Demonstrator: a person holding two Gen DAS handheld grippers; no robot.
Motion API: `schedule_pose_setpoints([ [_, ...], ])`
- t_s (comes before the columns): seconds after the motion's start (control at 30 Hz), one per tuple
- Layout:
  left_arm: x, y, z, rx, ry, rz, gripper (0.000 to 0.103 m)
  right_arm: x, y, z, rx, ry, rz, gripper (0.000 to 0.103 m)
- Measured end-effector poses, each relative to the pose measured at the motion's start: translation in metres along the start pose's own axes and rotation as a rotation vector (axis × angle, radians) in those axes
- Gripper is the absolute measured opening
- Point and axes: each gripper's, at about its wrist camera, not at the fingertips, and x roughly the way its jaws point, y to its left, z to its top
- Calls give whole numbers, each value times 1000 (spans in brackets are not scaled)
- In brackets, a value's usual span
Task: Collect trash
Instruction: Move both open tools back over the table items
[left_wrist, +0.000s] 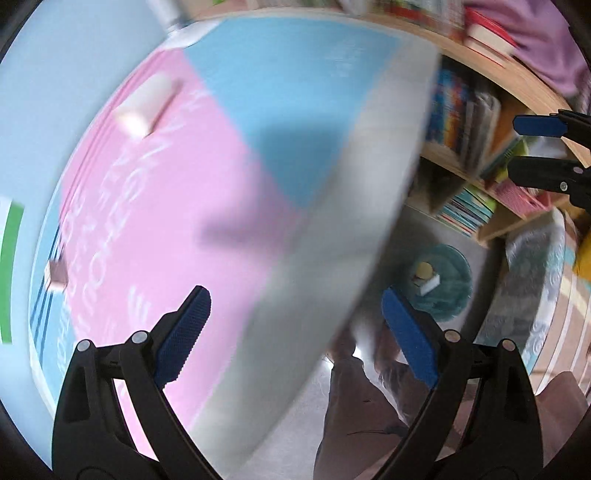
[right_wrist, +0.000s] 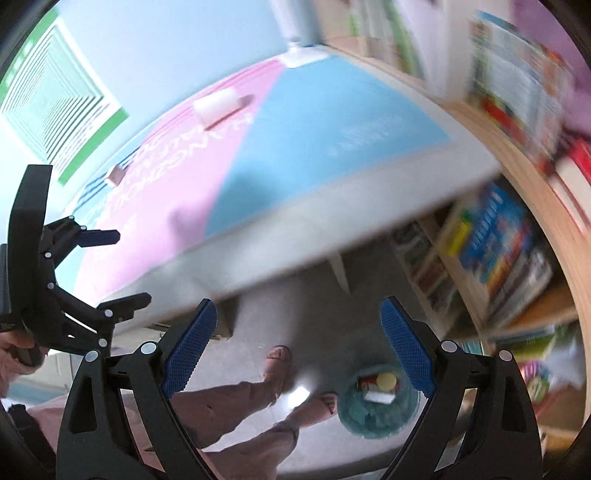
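A white rolled piece of trash (left_wrist: 146, 107) lies on the pink part of the table top (left_wrist: 192, 206); it also shows in the right wrist view (right_wrist: 218, 105). A small brownish scrap (left_wrist: 57, 275) lies nearer the table's left side, and shows in the right wrist view (right_wrist: 115, 175). A teal bin (left_wrist: 439, 282) on the floor holds a yellow ball and white pieces; it shows in the right wrist view (right_wrist: 376, 398). My left gripper (left_wrist: 299, 336) is open and empty over the table edge. My right gripper (right_wrist: 295, 350) is open and empty above the floor.
Wooden bookshelves (right_wrist: 509, 236) full of books stand to the right. The person's legs and sandalled feet (right_wrist: 277, 369) are on the grey floor beside the bin. A patterned rug (left_wrist: 532, 288) lies on the right. The frames are motion-blurred.
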Motion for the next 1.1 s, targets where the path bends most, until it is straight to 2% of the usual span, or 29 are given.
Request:
schedule_pose_setpoints([
  [0.2, 3, 58, -14, -94, -6, 32, 92, 25, 48, 42, -93, 9, 33, 90],
  [0.47, 5, 115, -27, -190, -12, 44, 92, 55, 106, 87, -196, 29, 57, 90],
  [0.9, 16, 195, -53, -305, -4, 61, 92, 95, 167, 133, -279, 46, 66, 90],
  [1.1, 17, 227, -62, -361, 4, 83, 92, 107, 187, 154, -317, 47, 44, 90],
])
